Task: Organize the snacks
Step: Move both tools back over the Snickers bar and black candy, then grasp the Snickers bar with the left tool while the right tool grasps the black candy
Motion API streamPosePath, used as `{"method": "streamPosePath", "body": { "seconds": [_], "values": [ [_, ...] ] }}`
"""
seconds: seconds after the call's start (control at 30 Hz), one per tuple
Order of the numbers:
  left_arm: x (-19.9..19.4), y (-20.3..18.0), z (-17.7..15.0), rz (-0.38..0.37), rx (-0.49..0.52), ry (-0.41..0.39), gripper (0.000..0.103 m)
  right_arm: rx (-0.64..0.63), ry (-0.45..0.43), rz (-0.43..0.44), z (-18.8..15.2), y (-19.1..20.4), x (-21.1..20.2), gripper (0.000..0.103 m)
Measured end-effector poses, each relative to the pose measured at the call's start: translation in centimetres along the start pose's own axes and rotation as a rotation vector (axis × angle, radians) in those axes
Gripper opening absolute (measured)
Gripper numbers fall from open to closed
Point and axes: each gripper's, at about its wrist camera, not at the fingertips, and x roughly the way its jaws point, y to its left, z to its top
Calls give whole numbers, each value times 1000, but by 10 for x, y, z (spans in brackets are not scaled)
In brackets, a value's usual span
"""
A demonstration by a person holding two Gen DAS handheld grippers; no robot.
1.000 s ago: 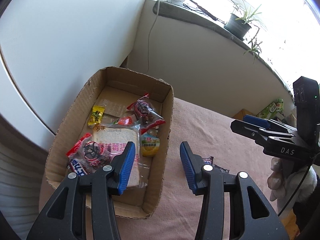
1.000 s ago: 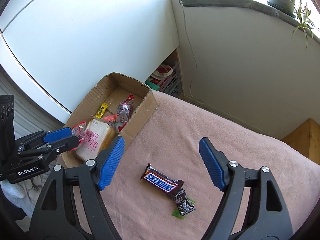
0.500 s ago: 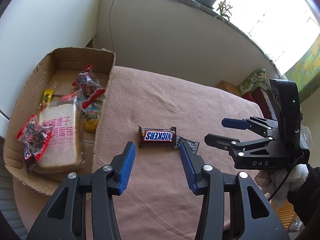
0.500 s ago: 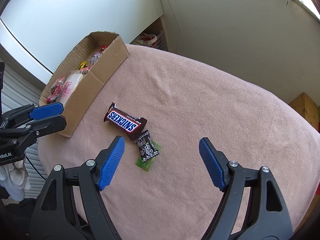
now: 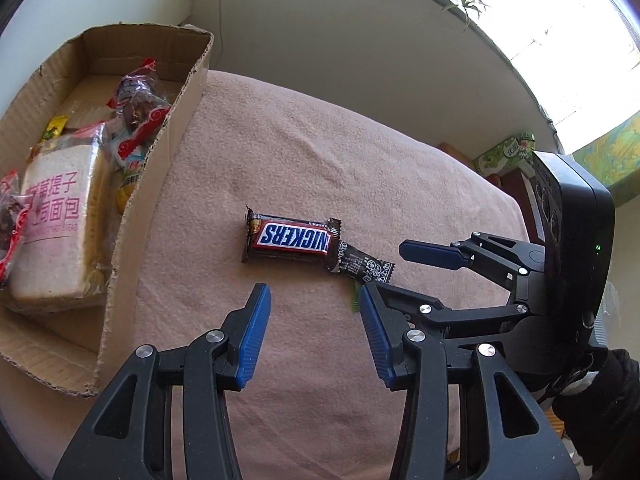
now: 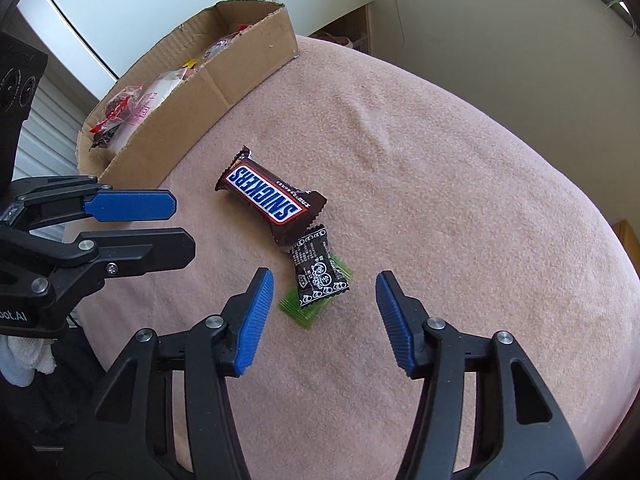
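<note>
The Snickers bar lies flat on the pink cloth near the middle of your right wrist view. One end overlaps a small black sweet wrapper, and that wrapper sits on a green wrapper just below it. In your left wrist view the same bar lies across the middle, a little above your fingertips.

Your right gripper hangs over the black and green wrappers. Its jaws are closing, with both wrappers between the blue pads but not yet touched.

Your left gripper is partly spread and grasps nothing, the bar just beyond its tips.

The cardboard box stands at the left of that view, beside the bar, with a packet of bread and other snack packets inside.
</note>
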Motion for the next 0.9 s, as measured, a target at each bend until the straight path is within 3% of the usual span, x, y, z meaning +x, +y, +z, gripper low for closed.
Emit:
{"method": "streamPosePath", "body": {
  "seconds": [0.23,0.43,0.63,0.9],
  "values": [
    [27,14,11,-22,-125,13,45,-50,8,9,2,-2,14,56],
    [49,22,24,-38,-214,27,45,-65,4,20,9,1,22,47],
    [58,11,44,12,-165,18,45,-51,-9,28,14,-1,27,46],
    [71,-16,53,81,-53,14,45,-37,-14,19,14,-12,23,36]
  ]
}}
